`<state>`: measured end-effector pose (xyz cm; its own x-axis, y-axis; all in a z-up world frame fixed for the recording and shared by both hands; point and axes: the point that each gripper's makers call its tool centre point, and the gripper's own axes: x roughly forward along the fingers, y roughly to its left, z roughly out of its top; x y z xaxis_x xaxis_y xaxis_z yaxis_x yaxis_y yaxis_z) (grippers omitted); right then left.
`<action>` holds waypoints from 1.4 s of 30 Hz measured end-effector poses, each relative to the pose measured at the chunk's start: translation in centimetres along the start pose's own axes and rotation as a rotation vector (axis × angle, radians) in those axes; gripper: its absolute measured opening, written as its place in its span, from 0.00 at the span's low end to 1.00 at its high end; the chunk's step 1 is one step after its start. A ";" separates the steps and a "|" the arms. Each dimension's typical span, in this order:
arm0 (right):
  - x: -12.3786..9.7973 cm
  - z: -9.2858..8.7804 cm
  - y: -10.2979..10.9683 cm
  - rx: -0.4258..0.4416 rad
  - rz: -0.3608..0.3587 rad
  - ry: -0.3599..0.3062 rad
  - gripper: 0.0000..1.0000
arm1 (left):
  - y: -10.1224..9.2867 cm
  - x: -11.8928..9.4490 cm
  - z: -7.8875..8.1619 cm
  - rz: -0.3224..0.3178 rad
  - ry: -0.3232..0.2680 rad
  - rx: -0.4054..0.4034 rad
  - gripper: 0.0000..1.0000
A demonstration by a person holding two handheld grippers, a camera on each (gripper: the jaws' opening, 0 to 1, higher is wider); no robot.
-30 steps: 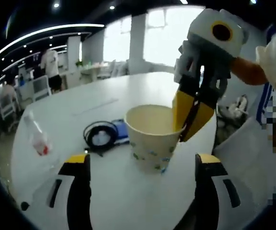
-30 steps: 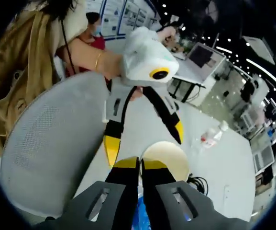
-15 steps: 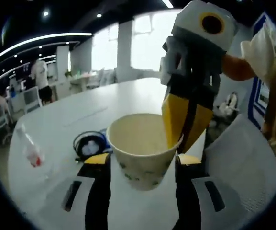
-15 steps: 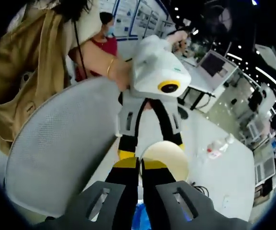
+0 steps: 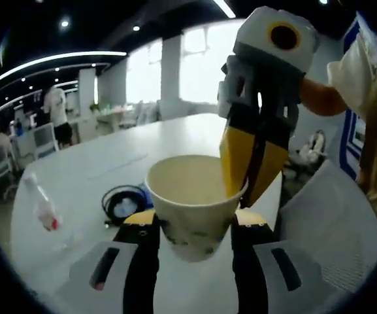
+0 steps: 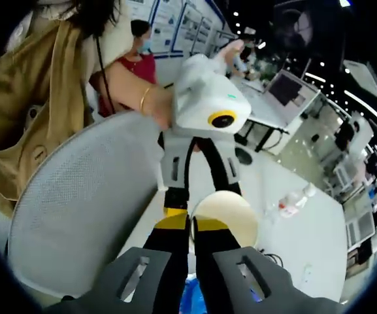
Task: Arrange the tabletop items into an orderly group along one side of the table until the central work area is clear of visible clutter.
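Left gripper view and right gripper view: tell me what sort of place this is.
Probably an open-plan office. Ceiling light strips run over rows of desks, a monitor sits on a desk, posters line the wall, and a mesh office chair stands at the white table.

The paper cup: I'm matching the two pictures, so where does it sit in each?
Left gripper view: the paper cup is at centre, low, between that view's jaws.
Right gripper view: the cup is low, right of centre, just beyond the yellow jaw tips.
Shared landmark: the plastic bottle lying on the white table.
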<state>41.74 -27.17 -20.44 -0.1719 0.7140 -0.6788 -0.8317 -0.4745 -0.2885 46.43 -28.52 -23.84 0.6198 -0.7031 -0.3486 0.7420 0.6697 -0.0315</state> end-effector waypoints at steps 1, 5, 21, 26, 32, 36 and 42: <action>0.0 0.0 -0.1 0.006 -0.006 -0.003 0.02 | 0.1 0.0 0.1 0.004 -0.006 -0.003 0.40; -0.4 0.6 -0.6 0.067 -0.028 -0.050 0.03 | 0.2 0.0 0.4 0.013 -0.029 -0.019 0.40; -3.2 0.0 -5.0 0.394 -0.289 -0.189 0.70 | 2.4 -0.6 0.6 0.095 -0.055 -0.070 0.40; -3.7 -1.0 -5.1 0.453 -0.320 -0.192 0.81 | 2.9 -0.6 0.5 0.106 -0.050 -0.080 0.40; -3.9 -2.4 -4.7 0.526 -0.349 -0.165 0.88 | 3.2 -0.6 0.3 0.111 -0.044 -0.086 0.40; -4.2 -3.0 -4.6 0.579 -0.380 -0.185 0.95 | 3.3 -0.6 0.2 0.115 -0.042 -0.091 0.40; -4.8 -4.5 -4.4 0.644 -0.442 -0.190 0.99 | 3.6 -0.7 0.2 0.122 -0.046 -0.099 0.40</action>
<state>48.63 -30.80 -18.92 0.2055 0.8692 -0.4496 -0.9751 0.2211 -0.0183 48.72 -25.71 -23.50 0.7168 -0.6236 -0.3119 0.6327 0.7697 -0.0847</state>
